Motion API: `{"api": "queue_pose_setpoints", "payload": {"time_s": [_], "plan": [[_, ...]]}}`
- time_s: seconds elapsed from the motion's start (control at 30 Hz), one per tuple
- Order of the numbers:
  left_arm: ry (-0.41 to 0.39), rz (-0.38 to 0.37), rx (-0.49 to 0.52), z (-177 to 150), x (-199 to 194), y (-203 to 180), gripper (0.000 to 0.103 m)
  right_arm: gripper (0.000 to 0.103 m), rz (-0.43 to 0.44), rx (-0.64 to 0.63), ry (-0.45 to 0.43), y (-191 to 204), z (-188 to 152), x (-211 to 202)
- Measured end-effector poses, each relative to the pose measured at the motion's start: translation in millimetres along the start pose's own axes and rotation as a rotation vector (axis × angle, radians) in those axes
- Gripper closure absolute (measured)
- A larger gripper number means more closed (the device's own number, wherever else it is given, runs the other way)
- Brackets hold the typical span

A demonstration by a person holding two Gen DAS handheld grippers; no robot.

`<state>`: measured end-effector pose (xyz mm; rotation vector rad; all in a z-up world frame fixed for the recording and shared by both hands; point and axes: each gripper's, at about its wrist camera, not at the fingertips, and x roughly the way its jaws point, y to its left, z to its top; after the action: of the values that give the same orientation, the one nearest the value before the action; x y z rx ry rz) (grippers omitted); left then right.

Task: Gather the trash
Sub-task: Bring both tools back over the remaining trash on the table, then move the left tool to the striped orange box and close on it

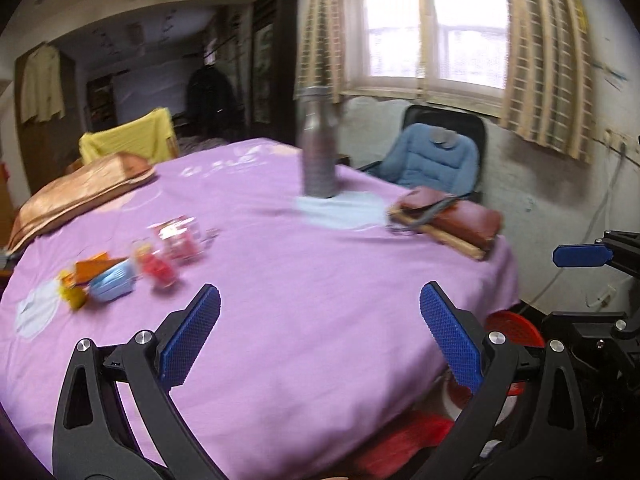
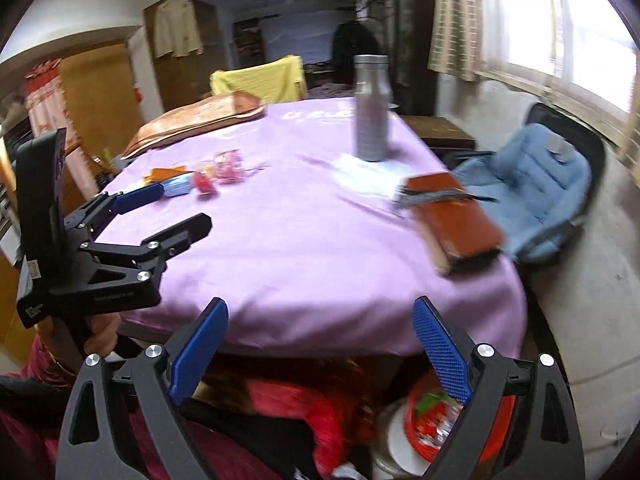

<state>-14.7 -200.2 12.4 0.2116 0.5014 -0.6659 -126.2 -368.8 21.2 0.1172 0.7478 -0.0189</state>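
Several bits of trash lie in a loose group on the purple-clothed table [image 1: 320,264]: red wrappers [image 1: 180,240], a light blue piece [image 1: 112,282] and orange and yellow scraps [image 1: 80,280]. The right wrist view shows the same trash [image 2: 224,170] at the table's far left. My left gripper [image 1: 320,304] hovers open over the near part of the cloth, to the right of the trash, with nothing between its fingers. My right gripper [image 2: 320,308] is open and empty above the near table edge. A red basket [image 2: 500,420] with wrappers inside sits on the floor below it.
A tall metal bottle [image 1: 318,148] stands on a white cloth mid-table. A brown wallet on a book [image 1: 452,220] lies near the right edge, and a tan bag [image 1: 80,192] at the far left. A blue-cushioned chair [image 2: 532,184] stands to the right of the table.
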Motion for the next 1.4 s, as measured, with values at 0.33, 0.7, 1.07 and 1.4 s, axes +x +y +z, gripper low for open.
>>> {"api": "queue_pose_setpoints", "payload": {"time_s": [0.33,0.7,1.07,1.4], "plan": [[0.085,0.233,-0.089,-10.0,17.0,128.2,0.007,0.011,0.096,-0.062,0.001,61.8,49.3,85.3],[0.208,0.421,-0.22,-20.9,29.9,266.4,0.007,0.011,0.183,-0.004,0.022,90.1,89.8,178.1],[0.217,0.267,-0.235,9.0,63.4,291.0,0.007,0.011,0.166,0.003,-0.001,98.8,97.4,208.5],[0.352,0.274,-0.218,-0.4,125.4,317.8,0.006,0.008,0.172,-0.026,0.035,107.3,99.1,221.7]]}}
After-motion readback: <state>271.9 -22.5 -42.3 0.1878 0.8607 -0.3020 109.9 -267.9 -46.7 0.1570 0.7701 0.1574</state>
